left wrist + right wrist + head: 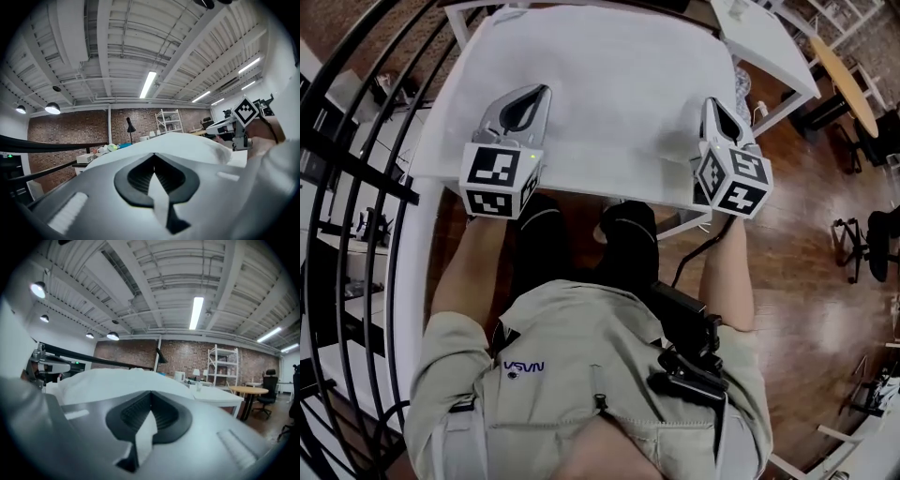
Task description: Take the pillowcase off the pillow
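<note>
A person's left gripper (pixel 534 95) and right gripper (pixel 711 102) are held level over the near edge of a white rectangular table (pixel 581 190), one towards each near corner. Both pairs of jaws are closed tight, each pinching a fold of the white fabric pillowcase (pixel 609 94) along its near hem. The pillowcase swells full beyond the jaws and covers the tabletop from near edge to far edge. Which way its long axis runs cannot be told. Past the far right corner stand a second white table (pixel 769 47) and a round wooden table (pixel 848 75).
</note>
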`<state>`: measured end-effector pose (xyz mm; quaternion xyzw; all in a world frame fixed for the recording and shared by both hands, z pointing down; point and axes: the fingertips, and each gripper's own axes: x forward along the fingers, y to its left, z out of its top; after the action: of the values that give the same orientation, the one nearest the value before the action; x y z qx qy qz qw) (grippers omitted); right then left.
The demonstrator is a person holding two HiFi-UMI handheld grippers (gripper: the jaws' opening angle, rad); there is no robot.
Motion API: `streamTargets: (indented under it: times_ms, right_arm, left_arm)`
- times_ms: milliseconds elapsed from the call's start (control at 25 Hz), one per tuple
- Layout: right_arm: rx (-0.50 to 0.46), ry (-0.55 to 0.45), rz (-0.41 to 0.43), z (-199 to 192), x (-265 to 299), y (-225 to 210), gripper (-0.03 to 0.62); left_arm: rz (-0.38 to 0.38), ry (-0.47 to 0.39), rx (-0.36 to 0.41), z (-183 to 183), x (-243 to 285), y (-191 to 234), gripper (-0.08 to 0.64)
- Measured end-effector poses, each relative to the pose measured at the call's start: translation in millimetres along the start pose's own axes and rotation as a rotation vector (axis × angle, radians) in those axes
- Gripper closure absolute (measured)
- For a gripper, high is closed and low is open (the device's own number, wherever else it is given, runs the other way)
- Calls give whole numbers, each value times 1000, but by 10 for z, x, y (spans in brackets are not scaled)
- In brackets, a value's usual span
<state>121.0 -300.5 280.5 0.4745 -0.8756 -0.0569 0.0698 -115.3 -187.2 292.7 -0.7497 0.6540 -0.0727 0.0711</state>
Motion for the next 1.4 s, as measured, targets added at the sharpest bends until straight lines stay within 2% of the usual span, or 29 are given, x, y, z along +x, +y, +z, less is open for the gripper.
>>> streamTargets:
  times_ms: [120, 280, 480, 680, 840, 1160, 1400]
  right_arm:
    - [31, -74, -29, 146, -300, 113, 588]
    - [47, -109, -34, 74, -652, 359, 588]
    - [11, -75, -12, -218, -988, 678, 588]
    - [40, 1, 6, -619, -1299, 801, 588]
    - [74, 7, 6, -811, -1554, 910, 589]
    - [86, -15, -10, -870, -1951, 963, 591]
    - [70, -22, -20, -925, -2059, 1104, 591]
  left_arm:
    - [18, -43, 2, 122, -327, -61, 555]
    - [20, -41, -1, -6, -651, -220, 555]
    - [31, -21, -18, -300, -946, -439, 555]
    - [77, 19, -25, -484, -1275, -661, 555]
    - [105, 22, -29, -607, -1604, -781, 555]
    - [88, 27, -36, -639, -1884, -1145, 555]
    - [81, 13, -45, -711, -1999, -1140, 555]
